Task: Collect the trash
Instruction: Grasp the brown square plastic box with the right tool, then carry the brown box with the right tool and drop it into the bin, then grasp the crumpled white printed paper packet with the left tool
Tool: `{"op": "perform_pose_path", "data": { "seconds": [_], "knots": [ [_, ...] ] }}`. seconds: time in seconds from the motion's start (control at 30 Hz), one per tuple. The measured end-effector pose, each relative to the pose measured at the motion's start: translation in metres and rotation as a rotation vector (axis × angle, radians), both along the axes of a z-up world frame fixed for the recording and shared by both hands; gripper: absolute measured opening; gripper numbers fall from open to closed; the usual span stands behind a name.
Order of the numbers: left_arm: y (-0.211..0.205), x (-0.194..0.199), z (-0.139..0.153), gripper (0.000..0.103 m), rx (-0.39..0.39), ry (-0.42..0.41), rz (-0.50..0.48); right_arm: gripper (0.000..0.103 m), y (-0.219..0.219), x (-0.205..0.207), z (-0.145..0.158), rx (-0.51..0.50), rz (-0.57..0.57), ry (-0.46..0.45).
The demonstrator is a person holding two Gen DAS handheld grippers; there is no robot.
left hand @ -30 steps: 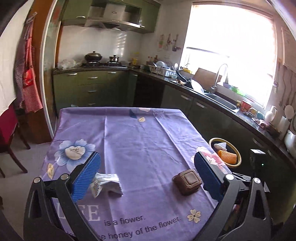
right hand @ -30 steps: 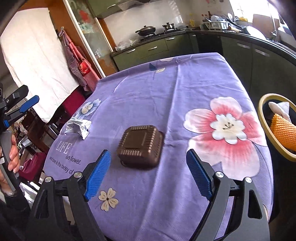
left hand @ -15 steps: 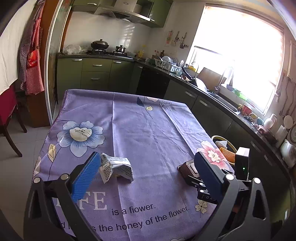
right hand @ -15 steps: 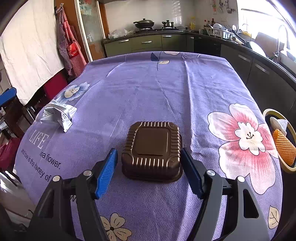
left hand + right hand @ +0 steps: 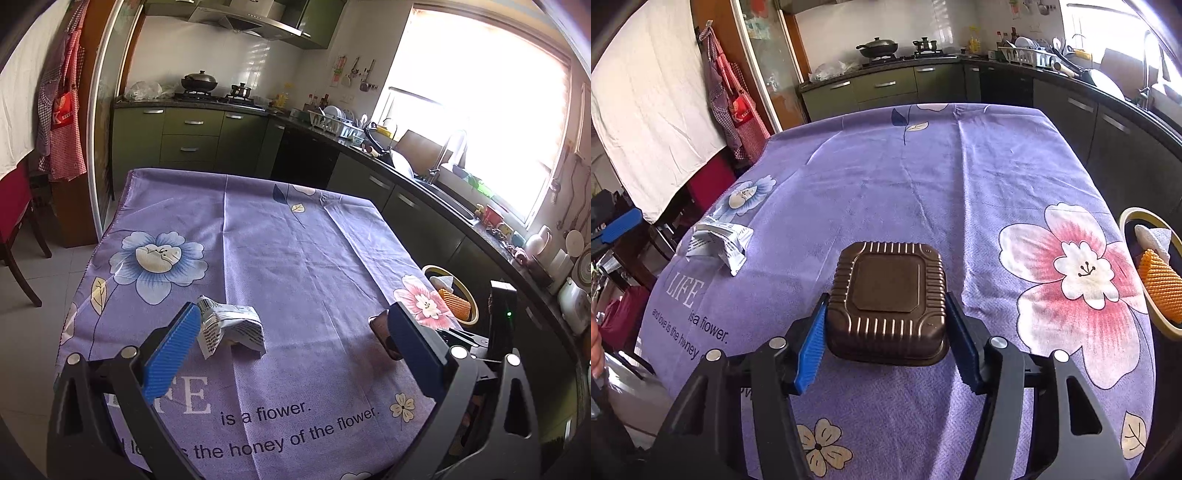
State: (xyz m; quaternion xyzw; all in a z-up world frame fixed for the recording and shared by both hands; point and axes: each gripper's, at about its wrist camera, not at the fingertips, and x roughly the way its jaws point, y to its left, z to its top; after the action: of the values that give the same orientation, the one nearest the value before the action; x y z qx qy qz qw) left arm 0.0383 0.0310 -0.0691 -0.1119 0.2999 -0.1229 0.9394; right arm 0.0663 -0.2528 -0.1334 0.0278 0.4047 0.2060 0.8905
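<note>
The brown ribbed plastic tray (image 5: 888,299), judged light, thin-walled and easily crushed, is found inverted on the worktop (image 5: 923,177) between the closing pads of the right tool (image 5: 886,345), best gripped across its ribbed side walls.

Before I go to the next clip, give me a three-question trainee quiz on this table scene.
1. True or false: the right tongs are closing around the brown tray.
2. What lies just ahead of the left tongs? A) crumpled wrapper B) spoon C) cup
3. Fill in: the bin beside the table's right edge holds an orange item and a white ____.

Key: 1 true; 2 A; 3 tissue.
</note>
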Motion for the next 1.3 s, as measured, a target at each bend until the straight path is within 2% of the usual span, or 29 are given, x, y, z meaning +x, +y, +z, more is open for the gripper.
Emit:
{"op": "perform_pose_path", "data": {
  "seconds": [0.1,0.2,0.4,0.6,0.8,0.83,0.87,0.9,0.97,1.1,1.17,1.3],
  "knots": [
    [-0.002,0.000,0.001,0.096,0.000,-0.003,-0.004,0.059,-0.014,-0.007,0.014,0.010,-0.014,-0.031],
    [-0.003,0.001,0.000,0.096,-0.002,-0.001,-0.008,0.059,-0.043,-0.009,0.031,0.007,-0.079,-0.072],
    [-0.011,0.004,-0.001,0.096,0.003,0.008,-0.020,0.060,-0.151,0.012,0.049,-0.036,-0.342,-0.103],
    [-0.024,0.012,-0.002,0.096,0.014,0.021,-0.032,0.060,-0.249,0.056,0.044,-0.106,-0.531,-0.035],
    [-0.034,0.017,-0.004,0.096,0.020,0.033,-0.042,0.062,-0.309,0.105,0.021,-0.127,-0.626,0.028],
    [-0.035,0.017,-0.004,0.096,0.024,0.033,-0.045,0.066,-0.319,0.113,0.016,-0.138,-0.641,0.041],
    [-0.036,0.017,-0.003,0.096,0.026,0.033,-0.047,0.076,-0.325,0.119,0.011,-0.146,-0.652,0.054],
    [-0.037,0.017,-0.003,0.096,0.029,0.032,-0.049,0.076,-0.331,0.122,0.009,-0.149,-0.674,0.059],
    [-0.037,0.016,-0.001,0.096,0.035,0.028,-0.049,0.076,-0.335,0.116,0.013,-0.127,-0.703,0.039],
    [-0.035,0.017,0.001,0.096,0.033,0.023,-0.049,0.077,-0.312,0.076,0.033,-0.079,-0.663,-0.056],
    [-0.036,0.018,-0.001,0.096,0.036,0.028,-0.049,0.078,-0.291,0.050,0.039,-0.071,-0.621,-0.089],
    [-0.036,0.019,-0.010,0.096,0.090,0.058,-0.019,0.083,-0.247,0.009,0.037,-0.066,-0.508,-0.110]
  ]
}}
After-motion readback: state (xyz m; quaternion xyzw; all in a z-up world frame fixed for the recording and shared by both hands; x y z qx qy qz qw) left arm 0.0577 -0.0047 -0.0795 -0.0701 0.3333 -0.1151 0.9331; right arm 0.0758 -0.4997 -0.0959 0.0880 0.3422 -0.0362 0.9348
